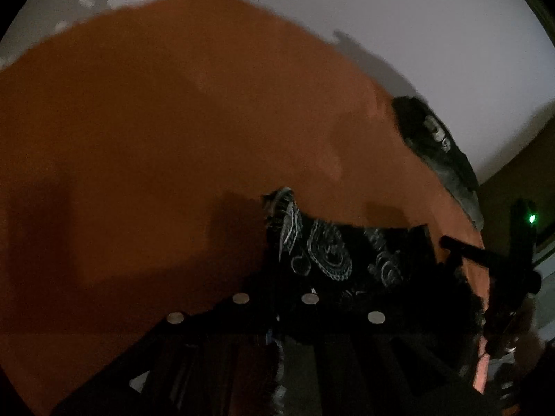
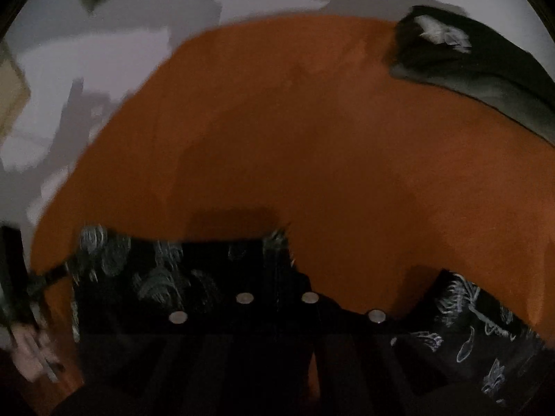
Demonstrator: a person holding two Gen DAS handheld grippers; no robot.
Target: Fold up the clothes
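Note:
A black cloth with white paisley print (image 1: 329,253) hangs stretched above the orange-covered surface (image 1: 156,121). My left gripper (image 1: 277,232) is shut on its frayed upper edge, and the cloth drapes over the fingers. In the right wrist view the same cloth (image 2: 145,274) runs left from my right gripper (image 2: 277,246), which is shut on another part of the edge. A further fold of the cloth (image 2: 478,322) hangs at lower right. The frames are dim and blurred, so the fingertips are hard to make out.
A dark folded garment (image 2: 478,66) with a white print lies at the far right edge of the orange surface (image 2: 312,138); it is also seen in the left view as the dark garment (image 1: 437,145). Pale wall lies beyond. A hand (image 2: 31,350) holds the other gripper at lower left.

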